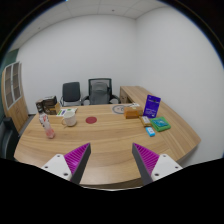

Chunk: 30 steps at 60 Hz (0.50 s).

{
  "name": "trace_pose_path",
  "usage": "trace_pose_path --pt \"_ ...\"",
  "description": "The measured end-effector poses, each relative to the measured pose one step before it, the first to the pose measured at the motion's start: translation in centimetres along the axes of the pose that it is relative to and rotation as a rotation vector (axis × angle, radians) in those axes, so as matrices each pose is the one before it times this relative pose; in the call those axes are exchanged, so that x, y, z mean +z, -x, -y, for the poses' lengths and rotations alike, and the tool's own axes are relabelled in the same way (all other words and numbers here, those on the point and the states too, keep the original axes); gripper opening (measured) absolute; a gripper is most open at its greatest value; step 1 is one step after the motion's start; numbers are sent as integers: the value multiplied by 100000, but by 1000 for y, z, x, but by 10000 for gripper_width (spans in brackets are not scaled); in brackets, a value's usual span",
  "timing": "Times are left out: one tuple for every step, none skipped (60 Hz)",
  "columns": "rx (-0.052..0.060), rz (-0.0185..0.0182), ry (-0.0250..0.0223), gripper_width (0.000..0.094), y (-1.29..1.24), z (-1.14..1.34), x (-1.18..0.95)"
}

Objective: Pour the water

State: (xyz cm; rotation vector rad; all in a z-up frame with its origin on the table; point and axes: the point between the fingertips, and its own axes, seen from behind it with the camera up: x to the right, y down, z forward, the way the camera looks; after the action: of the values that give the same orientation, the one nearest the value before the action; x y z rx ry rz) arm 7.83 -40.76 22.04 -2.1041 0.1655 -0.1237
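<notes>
My gripper (112, 162) is open and empty, its two magenta-padded fingers (74, 158) spread wide above the near edge of a curved wooden table (105, 140). Far beyond the fingers to the left stand a pink bottle (49, 129) and a pale kettle or jug (68, 116). A small red coaster-like disc (91, 119) lies near the table's middle. Nothing is between the fingers.
A dark box (46, 104) stands at the far left of the table. On the right are a purple upright sign (152, 104), a cardboard box (132, 113) and green-blue packets (157, 126). Two office chairs (99, 91) stand behind the table. A cabinet (12, 92) lines the left wall.
</notes>
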Motion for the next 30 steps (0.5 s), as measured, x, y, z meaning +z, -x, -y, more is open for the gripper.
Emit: trace_pose_path --pt "58 -41 169 860 18 -60 22" --pt "-50 -121 127 860 -40 -72 60" --pt "-133 -139 104 860 -57 -61 85" --pt "-212 -148 78 861 -37 -54 114" --pt "-260 -153 87 862 -36 -54 112" --pt "-296 -91 219 861 25 -106 102" --pt "-377 -35 339 861 53 -164 121" --pt "-179 20 244 858 356 -325 -323" --pt "-296 57 387 859 7 -236 114" --pt "-231 85 294 859 76 -262 115" --pt "-165 198 295 860 119 -242 115" --pt "-166 255 332 858 172 -231 106" --pt "-150 255 333 859 197 -250 106" --pt "-153 314 405 857 253 -283 104" --pt "-178 338 471 861 280 -312 111" --pt "-156 412 538 861 339 -303 106" --pt "-198 382 410 860 380 -271 103" --pt "-214 401 274 861 395 -245 85" --pt "-256 424 251 858 411 -247 105" --pt "-366 416 437 862 474 -281 67" --pt "-429 264 862 858 719 -190 -325" --pt "-451 369 607 860 518 -314 111" --pt "-457 383 404 859 544 -274 99" --pt "-402 522 -6 860 333 -374 539" --pt "-350 308 576 860 860 -92 -277" --pt "-318 435 306 860 619 -214 166" --pt "-343 511 313 861 660 -210 122" --pt "-355 519 217 862 689 -182 148" --pt "-304 546 252 864 683 -184 188" --pt "-277 533 295 861 735 -220 189"
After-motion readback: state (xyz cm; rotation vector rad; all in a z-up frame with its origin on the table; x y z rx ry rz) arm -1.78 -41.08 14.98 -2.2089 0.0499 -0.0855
